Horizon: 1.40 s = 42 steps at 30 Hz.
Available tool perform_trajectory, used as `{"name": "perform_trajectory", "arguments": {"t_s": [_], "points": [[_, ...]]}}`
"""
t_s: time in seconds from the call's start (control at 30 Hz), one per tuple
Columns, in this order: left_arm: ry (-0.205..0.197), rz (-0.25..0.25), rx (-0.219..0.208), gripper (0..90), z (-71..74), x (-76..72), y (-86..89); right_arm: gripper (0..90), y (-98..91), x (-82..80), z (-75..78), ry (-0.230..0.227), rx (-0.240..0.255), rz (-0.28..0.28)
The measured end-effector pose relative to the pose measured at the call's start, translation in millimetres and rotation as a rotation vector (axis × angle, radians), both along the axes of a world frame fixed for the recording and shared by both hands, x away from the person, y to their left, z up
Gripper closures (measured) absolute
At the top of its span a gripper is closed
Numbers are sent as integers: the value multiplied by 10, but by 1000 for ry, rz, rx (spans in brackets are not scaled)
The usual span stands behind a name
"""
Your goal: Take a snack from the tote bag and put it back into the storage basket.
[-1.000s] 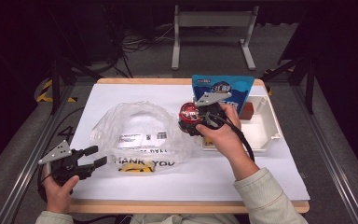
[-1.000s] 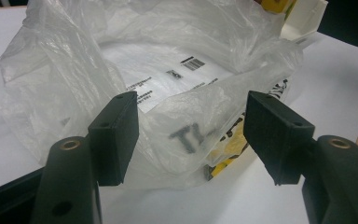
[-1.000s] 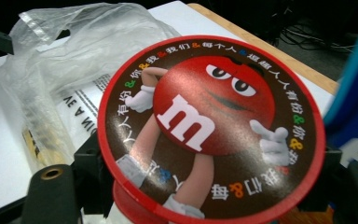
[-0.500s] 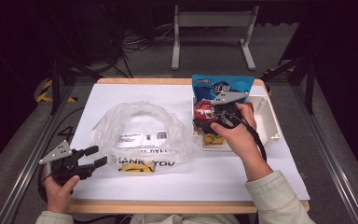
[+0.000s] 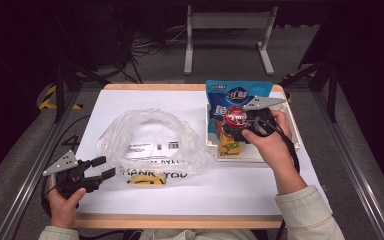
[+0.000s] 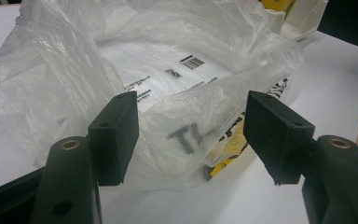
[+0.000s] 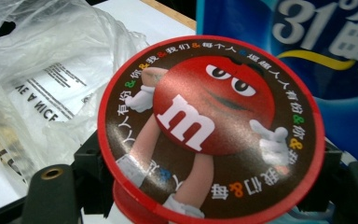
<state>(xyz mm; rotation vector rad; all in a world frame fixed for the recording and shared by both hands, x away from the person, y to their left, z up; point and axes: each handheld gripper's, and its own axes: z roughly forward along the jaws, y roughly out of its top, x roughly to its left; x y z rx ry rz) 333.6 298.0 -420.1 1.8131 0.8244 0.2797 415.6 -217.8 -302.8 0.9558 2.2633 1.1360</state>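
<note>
We see round glossy M&M's tin (image 7: 209,130) clamped in right tongs (image 5: 241,125) over white tray (image 5: 294,135); left tongs (image 5: 100,169) released beside crinkled plastic bag (image 5: 150,142)

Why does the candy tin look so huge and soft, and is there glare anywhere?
Right gripper view: the candy tin sits close to the lens, so it looms large and slightly soft. Left gripper view: the plastic bag shows pale sheen. High view: the white table is bright, the surroundings dark.
</note>
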Motion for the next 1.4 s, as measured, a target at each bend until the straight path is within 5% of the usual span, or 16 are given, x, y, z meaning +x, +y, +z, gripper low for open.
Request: {"name": "perform_trajectory", "arguments": {"t_s": [0.6,1.4], "points": [[1,0,2,364,-1,1,-5,258,-387,-26,22,-6,-11,-62],[0,0,5,364,-1,3,-11,258,-867,67,-269,-10,-12,-141]]}}
